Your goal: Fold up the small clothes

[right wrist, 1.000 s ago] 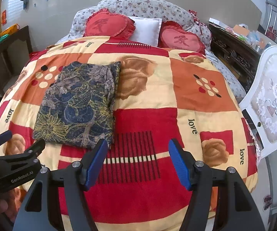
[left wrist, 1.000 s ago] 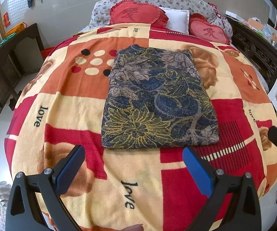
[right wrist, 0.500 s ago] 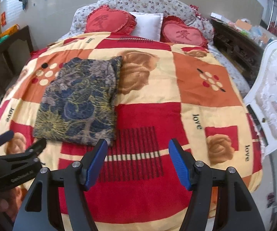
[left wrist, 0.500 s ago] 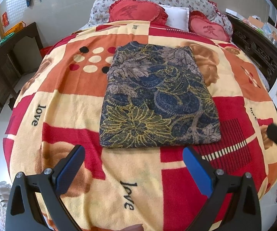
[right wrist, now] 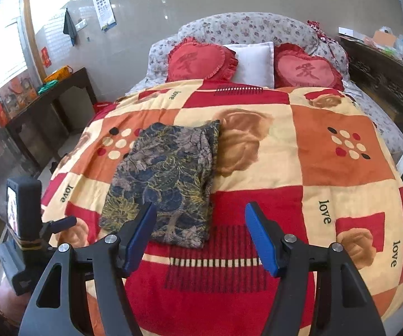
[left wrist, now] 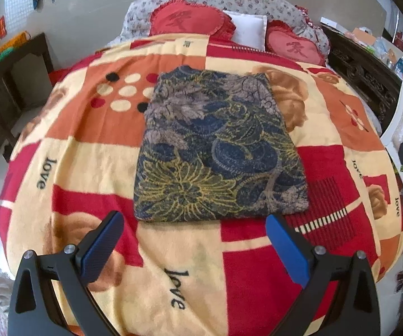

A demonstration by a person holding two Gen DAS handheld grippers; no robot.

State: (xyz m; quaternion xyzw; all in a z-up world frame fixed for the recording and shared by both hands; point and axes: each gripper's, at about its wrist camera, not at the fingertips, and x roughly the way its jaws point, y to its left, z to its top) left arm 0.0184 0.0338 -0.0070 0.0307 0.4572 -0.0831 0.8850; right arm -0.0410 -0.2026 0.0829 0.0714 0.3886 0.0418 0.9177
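Dark blue-and-gold patterned cloth: folded garment [left wrist: 218,151] lying flat as a rough rectangle on the patchwork blanket [left wrist: 89,168] of the bed, toward its left half, long axis running from foot to headboard.

Left claw [left wrist: 198,246]: jaws wide apart, empty, hovering above the blanket just short of the garment's near edge, roughly centred on that edge. Right claw [right wrist: 201,238]: jaws likewise apart and empty, offset to the right, with only the near right corner of the garment [right wrist: 165,182] ahead of its left finger.

Judgement: left hand nearer and better aligned for any further grip; right hand needing a leftward shift to reach the right-hand edge. Fold apparently complete or close to it, with edges stacked and no sleeves showing.

View differences: left wrist view gives the whole top face and the near fold line; right wrist view adds the layered right edge of the garment, the left claw's body [right wrist: 25,224] at the frame's left, and the heart cushions [right wrist: 201,61] at the headboard.
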